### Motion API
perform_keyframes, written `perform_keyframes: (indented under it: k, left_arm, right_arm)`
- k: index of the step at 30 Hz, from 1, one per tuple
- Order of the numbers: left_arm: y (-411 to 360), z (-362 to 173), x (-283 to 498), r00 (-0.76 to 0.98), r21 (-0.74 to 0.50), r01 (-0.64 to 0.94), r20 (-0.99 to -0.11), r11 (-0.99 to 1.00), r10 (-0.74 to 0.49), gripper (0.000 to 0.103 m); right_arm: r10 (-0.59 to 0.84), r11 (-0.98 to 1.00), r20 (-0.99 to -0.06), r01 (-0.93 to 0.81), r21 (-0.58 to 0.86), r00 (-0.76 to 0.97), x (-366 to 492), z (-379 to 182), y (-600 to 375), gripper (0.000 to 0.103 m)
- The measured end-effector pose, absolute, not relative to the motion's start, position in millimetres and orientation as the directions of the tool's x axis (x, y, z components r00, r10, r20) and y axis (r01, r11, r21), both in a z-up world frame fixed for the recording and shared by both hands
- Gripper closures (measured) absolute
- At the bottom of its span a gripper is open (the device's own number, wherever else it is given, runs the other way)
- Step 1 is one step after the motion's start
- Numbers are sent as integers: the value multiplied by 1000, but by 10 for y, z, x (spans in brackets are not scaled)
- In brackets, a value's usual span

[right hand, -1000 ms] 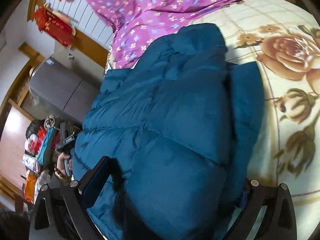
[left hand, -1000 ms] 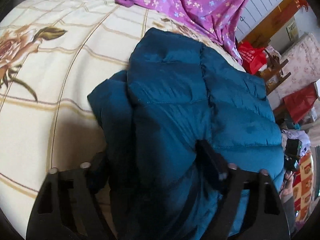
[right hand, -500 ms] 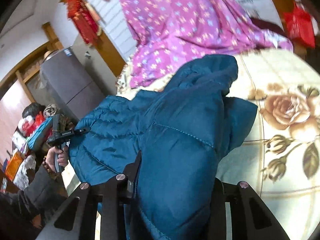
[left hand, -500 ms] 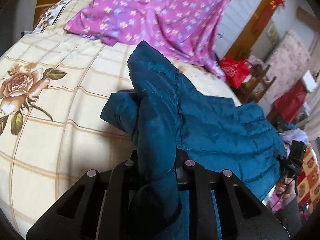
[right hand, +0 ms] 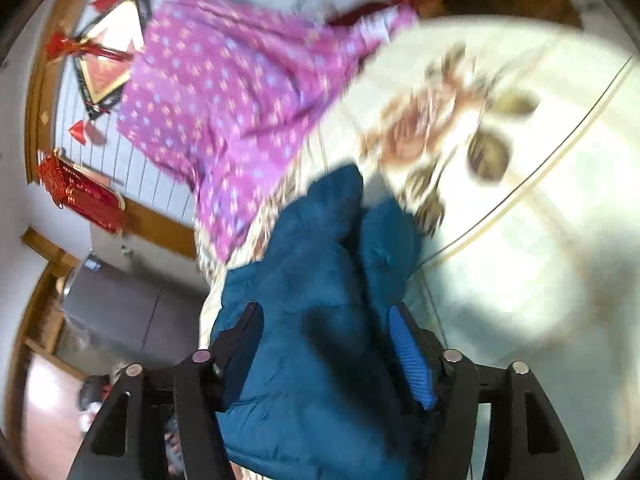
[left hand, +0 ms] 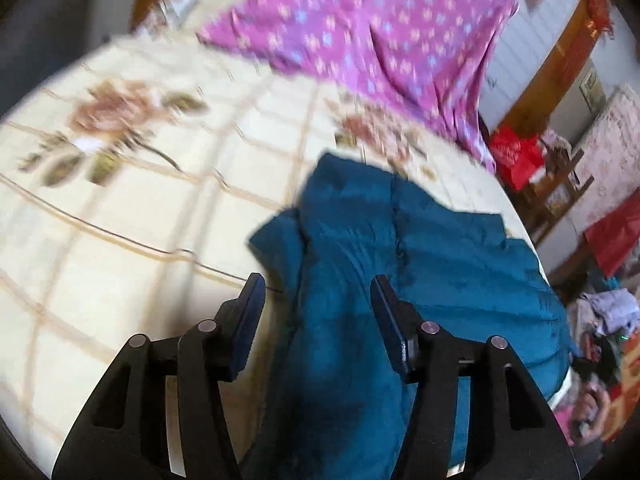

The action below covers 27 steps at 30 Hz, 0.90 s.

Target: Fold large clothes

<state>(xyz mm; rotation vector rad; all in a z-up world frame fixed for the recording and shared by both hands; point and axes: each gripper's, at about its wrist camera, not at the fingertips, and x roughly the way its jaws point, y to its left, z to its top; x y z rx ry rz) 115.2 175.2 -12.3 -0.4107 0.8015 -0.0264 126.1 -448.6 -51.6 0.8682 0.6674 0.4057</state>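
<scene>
A teal puffer jacket [left hand: 440, 280] lies on the cream floral bedspread [left hand: 140, 220], bunched into folds. My left gripper [left hand: 318, 292] is open, its jaws apart on either side of a jacket fold, just above it. In the right wrist view the jacket [right hand: 312, 320] fills the lower middle. My right gripper [right hand: 326, 316] is open too, jaws spread over the jacket's ridge, the blue pad [right hand: 408, 356] of one finger showing. Both views are motion-blurred.
A purple flowered quilt [left hand: 380, 28] is heaped at the far side of the bed [right hand: 540, 240]. The bed edge runs along the jacket. Beyond it stand red bags [left hand: 516, 152], wooden furniture and a grey cabinet [right hand: 120, 312].
Half a second ago both grippers were shut on lifted jacket folds. Now both have opened and the jacket has dropped onto the bed. Both cameras have swung.
</scene>
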Motion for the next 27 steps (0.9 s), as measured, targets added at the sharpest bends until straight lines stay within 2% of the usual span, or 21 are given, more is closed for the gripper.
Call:
perform_keyframes:
  k: [2, 4, 8, 10, 12, 15, 19, 22, 27]
  left_arm:
    - [1632, 27, 880, 737, -298, -124, -667, 947, -113, 34]
    - [1469, 122, 626, 767, -245, -99, -636, 964, -83, 25]
    - [889, 245, 94, 778, -121, 13, -623, 993, -86, 24]
    - [626, 233, -126, 764, -61, 85, -637, 995, -104, 24]
    - [310, 223, -396, 770, 57, 113, -636, 992, -51, 24]
    - [-18, 215, -743, 821, 203, 118, -570, 972, 19, 24]
    - [-233, 216, -1081, 863, 287, 98, -502, 953, 62, 24]
    - [-257, 210, -1184, 856, 267, 106, -515, 958, 49, 24]
    - [-350, 207, -1316, 853, 300, 82, -514, 950, 89, 24]
  right_arm:
    - [516, 670, -365, -100, 736, 775, 924, -288, -4306, 34]
    - [443, 757, -366, -122, 642, 819, 550, -81, -4059, 26]
    - [343, 882, -353, -169, 440, 871, -120, 151, -3531, 10]
    - [317, 919, -397, -177, 351, 861, -362, 186, -3278, 2]
    - [253, 952, -466, -130, 278, 848, -560, 143, -3167, 2]
    - [206, 963, -508, -80, 259, 836, -822, 140, -3165, 0]
    - [225, 960, -568, -81, 268, 792, -1046, 54, -3119, 0]
    - [179, 970, -554, -53, 236, 813, -1271, 83, -3071, 0]
    - [169, 962, -452, -47, 270, 876, -1589, 136, -3065, 0]
